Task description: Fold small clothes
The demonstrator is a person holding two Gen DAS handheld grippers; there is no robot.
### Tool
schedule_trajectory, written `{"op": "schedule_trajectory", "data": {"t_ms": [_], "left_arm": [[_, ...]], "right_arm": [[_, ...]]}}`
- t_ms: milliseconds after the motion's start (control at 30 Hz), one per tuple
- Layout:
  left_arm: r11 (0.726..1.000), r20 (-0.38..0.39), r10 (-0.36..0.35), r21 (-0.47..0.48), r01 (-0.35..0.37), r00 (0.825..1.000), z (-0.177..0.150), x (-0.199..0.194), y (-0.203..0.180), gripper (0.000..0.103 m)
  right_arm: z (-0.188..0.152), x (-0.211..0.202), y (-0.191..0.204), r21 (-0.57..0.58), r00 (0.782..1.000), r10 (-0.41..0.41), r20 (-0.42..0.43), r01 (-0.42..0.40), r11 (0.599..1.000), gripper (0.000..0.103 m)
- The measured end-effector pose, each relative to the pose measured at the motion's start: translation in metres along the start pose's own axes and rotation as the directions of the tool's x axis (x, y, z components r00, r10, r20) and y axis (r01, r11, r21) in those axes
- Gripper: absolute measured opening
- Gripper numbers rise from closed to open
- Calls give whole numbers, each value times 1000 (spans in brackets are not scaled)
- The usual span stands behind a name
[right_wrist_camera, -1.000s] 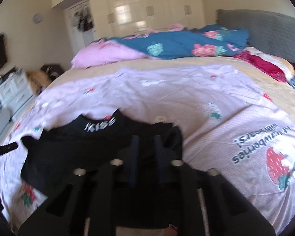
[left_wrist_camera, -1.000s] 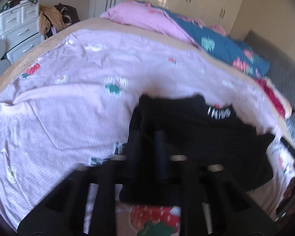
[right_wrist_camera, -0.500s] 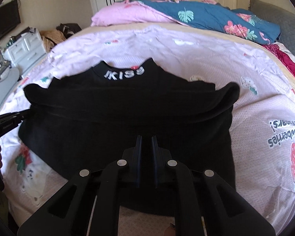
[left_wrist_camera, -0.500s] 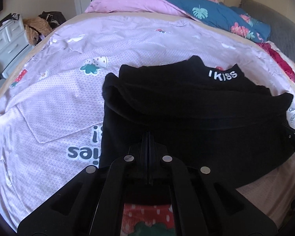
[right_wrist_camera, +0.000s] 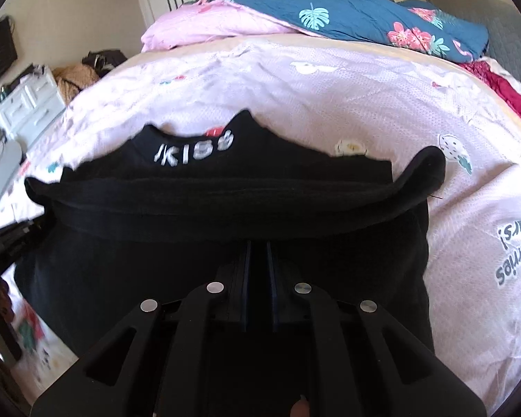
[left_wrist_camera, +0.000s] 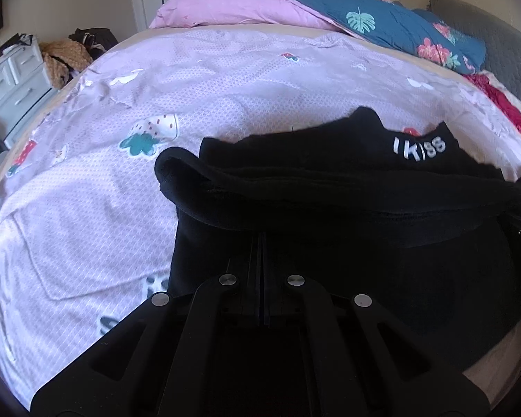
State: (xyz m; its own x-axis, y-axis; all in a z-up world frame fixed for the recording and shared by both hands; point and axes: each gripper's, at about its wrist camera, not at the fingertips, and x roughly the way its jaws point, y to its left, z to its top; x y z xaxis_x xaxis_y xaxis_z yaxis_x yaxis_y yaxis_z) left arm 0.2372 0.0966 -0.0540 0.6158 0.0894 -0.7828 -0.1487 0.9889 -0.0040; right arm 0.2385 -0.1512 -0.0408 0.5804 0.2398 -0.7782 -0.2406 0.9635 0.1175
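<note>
Black top (left_wrist_camera: 347, 208) with white letters lies folded on the pink bed sheet (left_wrist_camera: 121, 191). Left gripper (left_wrist_camera: 261, 239) and right gripper (right_wrist_camera: 258, 246) each pinch its near edge.

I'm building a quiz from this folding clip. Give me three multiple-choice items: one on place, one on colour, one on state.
1. Where does the garment lie?
A. on the pink bedsheet
B. on the dresser
C. on the floor

2. What colour is the garment?
A. red
B. black
C. white

3. How is the left claw?
A. wide open
B. out of view
C. shut on the garment

Answers: 1 A, pink sheet surrounds it; 2 B, black cloth with white lettering; 3 C, its fingers meet at the lifted hem.
</note>
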Motion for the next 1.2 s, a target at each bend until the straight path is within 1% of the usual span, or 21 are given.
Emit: {"op": "schedule_trajectory", "data": {"t_ms": [233,333,400,467,500,533,567,600,633,667,733,800,833,867,900,933,967,1067,1200], "left_arm": [[997,17,-41,-66,42,999,20,11,8,0],[992,33,-52,-111,55,998,28,12,18,0],[983,59,-69,-166,77,996,33,9,31,1],[977,80,-60,-198,74,995,36,5,43,5],[975,84,-55,-211,71,995,37,4,50,9],[971,84,-53,-227,71,995,38,4,56,18],[969,81,-57,-238,74,995,39,5,61,26],[965,73,-65,-248,81,995,39,6,65,29],[963,60,-71,-254,84,996,38,10,68,34],[963,45,-80,-255,89,996,37,14,70,38],[967,28,-84,-241,89,996,35,19,68,41],[968,28,-88,-232,92,996,35,22,67,41],[970,35,-90,-223,95,995,35,21,65,34],[971,40,-91,-216,98,995,35,21,63,16],[973,44,-95,-209,102,995,35,20,62,10],[973,48,-95,-207,103,994,36,20,61,9],[974,57,-92,-204,102,994,36,18,60,4],[972,105,-91,-208,111,990,38,6,61,3],[968,182,-96,-211,134,979,45,-13,64,3]], "right_arm": [[15,8,-8,41,999,5,32,-7,999,8],[19,9,-14,45,999,-22,44,20,999,8],[23,7,-21,55,997,-43,58,40,998,8],[25,1,-32,82,995,-61,78,55,995,8],[26,-2,-37,92,994,-72,87,64,994,10],[27,-5,-43,101,991,-98,94,88,991,12],[28,-7,-48,104,988,-125,94,115,988,20],[28,-7,-52,104,984,-150,91,141,985,32],[26,-8,-57,105,979,-182,88,172,979,37],[25,-7,-62,109,976,-203,83,194,975,45],[23,-4,-70,123,975,-212,60,204,971,46],[21,0,-74,139,981,-189,50,180,974,46],[21,1,-74,141,982,-181,49,172,975,46],[20,2,-74,139,985,-167,53,158,978,38],[20,2,-73,137,985,-162,59,153,979,13],[20,2,-73,135,987,-150,65,140,981,7],[20,-1,-73,137,987,-140,76,129,982,7],[21,-11,-74,158,987,-116,109,98,983,6],[25,-34,-84,233,978,-71,196,23,972,6]]}}
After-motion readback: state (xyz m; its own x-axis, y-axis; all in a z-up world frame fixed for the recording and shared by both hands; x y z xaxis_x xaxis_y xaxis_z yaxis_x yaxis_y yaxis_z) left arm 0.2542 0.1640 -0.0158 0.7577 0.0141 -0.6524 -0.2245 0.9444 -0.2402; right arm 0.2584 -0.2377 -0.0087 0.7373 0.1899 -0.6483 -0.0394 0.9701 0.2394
